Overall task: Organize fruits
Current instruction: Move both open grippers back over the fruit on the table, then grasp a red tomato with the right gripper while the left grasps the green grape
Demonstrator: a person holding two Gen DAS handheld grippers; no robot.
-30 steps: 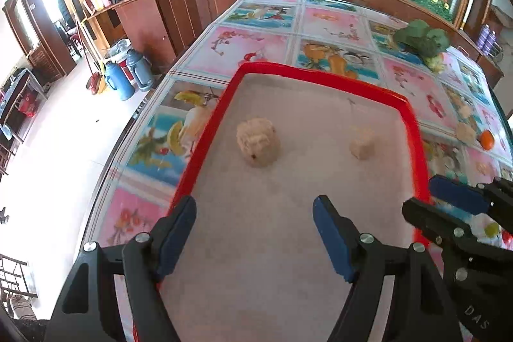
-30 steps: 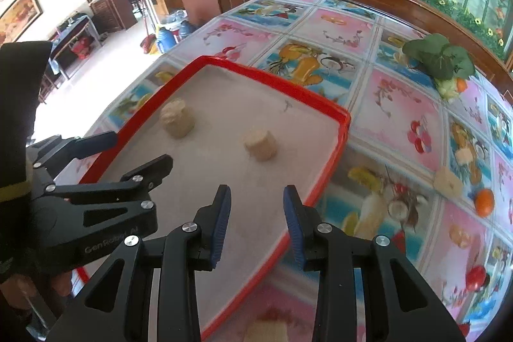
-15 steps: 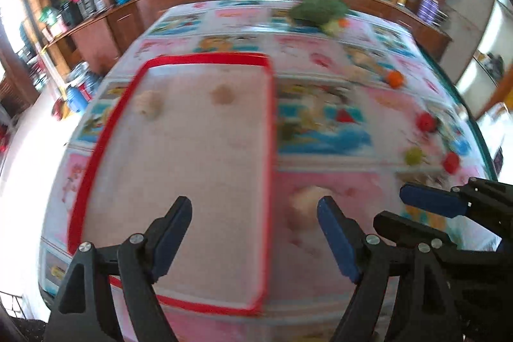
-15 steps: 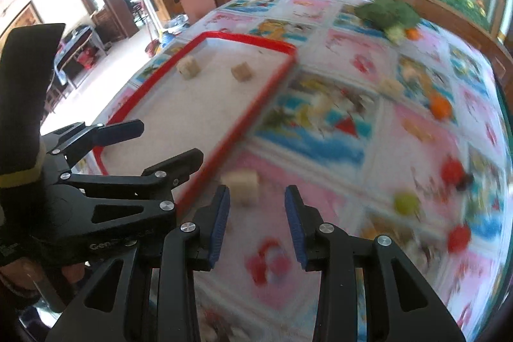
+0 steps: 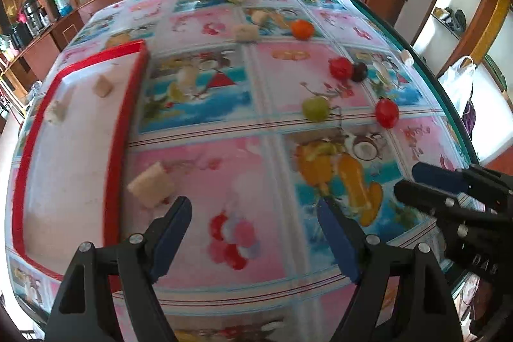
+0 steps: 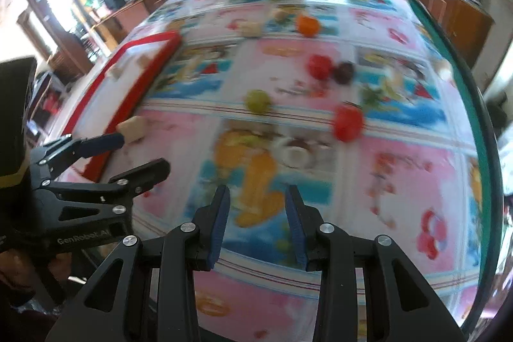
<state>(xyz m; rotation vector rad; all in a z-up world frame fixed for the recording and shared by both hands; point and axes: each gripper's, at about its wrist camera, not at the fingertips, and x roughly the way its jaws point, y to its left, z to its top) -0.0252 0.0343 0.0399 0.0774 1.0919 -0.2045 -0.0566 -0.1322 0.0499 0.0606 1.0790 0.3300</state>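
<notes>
We hold two grippers above a fruit-print tablecloth (image 5: 198,169), both pointing steeply down and both carrying nothing. Our left gripper (image 5: 255,233) stands wide open over bare cloth; our right gripper (image 6: 256,221) has its jaws set much narrower, a clear gap between the blue pads, nothing in it.

The fruit lies scattered across the cloth. From the left wrist, a green fruit (image 5: 315,108) sits at about one o'clock, a red fruit (image 5: 387,113) at two, another red one (image 5: 340,68) touching a dark fruit (image 5: 359,71) beyond them, and an orange (image 5: 302,29) farther off at twelve. A tan block (image 5: 150,183) rests at eleven o'clock, just beside the rim of the red tray (image 5: 113,156), which holds two more pale lumps (what they are, we cannot tell).

In our judgement the sorting has barely begun. The risks: round fruit may roll off when a pad nudges it sideways; the narrow right jaws may need widening before they fit over a fruit; and the two grippers, close together, could clash if both reach for the same cluster.
</notes>
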